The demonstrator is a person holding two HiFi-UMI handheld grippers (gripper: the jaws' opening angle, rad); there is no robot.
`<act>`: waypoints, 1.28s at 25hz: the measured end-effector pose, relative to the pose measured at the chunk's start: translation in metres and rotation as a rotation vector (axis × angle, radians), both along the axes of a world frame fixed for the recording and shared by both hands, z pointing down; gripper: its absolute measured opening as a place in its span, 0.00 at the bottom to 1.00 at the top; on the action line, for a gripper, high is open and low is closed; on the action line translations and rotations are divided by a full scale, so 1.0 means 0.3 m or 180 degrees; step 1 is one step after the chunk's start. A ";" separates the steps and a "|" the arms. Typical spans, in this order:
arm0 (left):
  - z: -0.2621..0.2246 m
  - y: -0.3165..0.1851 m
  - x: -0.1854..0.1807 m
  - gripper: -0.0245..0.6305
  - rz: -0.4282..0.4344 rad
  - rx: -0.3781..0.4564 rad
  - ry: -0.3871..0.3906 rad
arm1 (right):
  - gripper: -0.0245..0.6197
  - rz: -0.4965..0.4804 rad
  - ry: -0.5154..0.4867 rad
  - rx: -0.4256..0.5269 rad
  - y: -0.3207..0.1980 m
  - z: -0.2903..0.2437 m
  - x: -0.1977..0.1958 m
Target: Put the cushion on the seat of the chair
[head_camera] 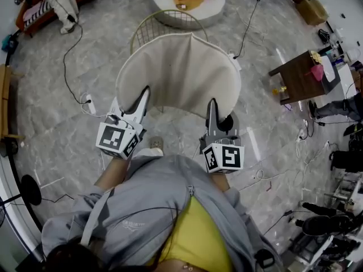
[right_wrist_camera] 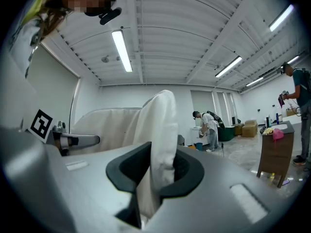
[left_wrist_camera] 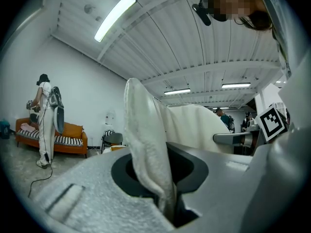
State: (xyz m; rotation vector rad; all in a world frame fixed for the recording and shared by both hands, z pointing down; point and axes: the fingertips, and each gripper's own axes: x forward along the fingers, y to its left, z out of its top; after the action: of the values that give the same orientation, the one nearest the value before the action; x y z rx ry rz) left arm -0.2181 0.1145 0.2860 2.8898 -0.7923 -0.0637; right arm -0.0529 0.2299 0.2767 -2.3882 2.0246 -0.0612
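While the cushion (head_camera: 178,72) stretches between them | left claw (head_camera: 143,95) clamped on left edge | right claw (head_camera: 212,107) clamped on right edge

Around the gold wire-frame chair (head_camera: 164,24) the grey marble floor (head_camera: 62,135) lies open, save a round white pouffe (head_camera: 217,4) just behind it, a black cable (head_camera: 64,67) to its left and a dark wooden table (head_camera: 298,72) well to its right.

1. Cushion (head_camera: 178,75): cream fabric with a soft nap and a rounded far edge. It is spread wide and held up off the floor.
2. Grip: the left gripper (head_camera: 143,95) pinches one near corner and the right gripper (head_camera: 212,106) the other. In both gripper views the fabric stands folded upright between the closed jaws.
3. Chair (head_camera: 161,21): thin gold wire frame. Its curved back shows just past the cushion's far edge, and its seat is hidden beneath the cushion.
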 end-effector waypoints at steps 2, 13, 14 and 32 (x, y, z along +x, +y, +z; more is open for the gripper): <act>0.004 -0.043 0.008 0.12 0.0045 0.0002 0.0003 | 0.13 0.0050 -0.0007 -0.0002 -0.036 0.004 0.004; 0.032 -0.195 0.076 0.12 0.0061 -0.0082 0.0044 | 0.13 0.0071 -0.0039 -0.0051 -0.196 0.027 0.086; 0.033 -0.217 0.080 0.12 0.0024 -0.0102 0.0066 | 0.13 0.0034 -0.0031 -0.0051 -0.223 0.026 0.095; 0.080 -0.616 0.434 0.12 -0.1134 -0.0328 0.0113 | 0.14 -0.1219 0.0005 -0.0175 -0.862 0.054 0.551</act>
State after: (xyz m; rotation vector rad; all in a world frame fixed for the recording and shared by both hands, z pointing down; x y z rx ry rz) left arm -0.0880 -0.0704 0.3101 2.6115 -1.2533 -0.1083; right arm 0.1125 -0.0287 0.2930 -1.9906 2.4794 -0.1186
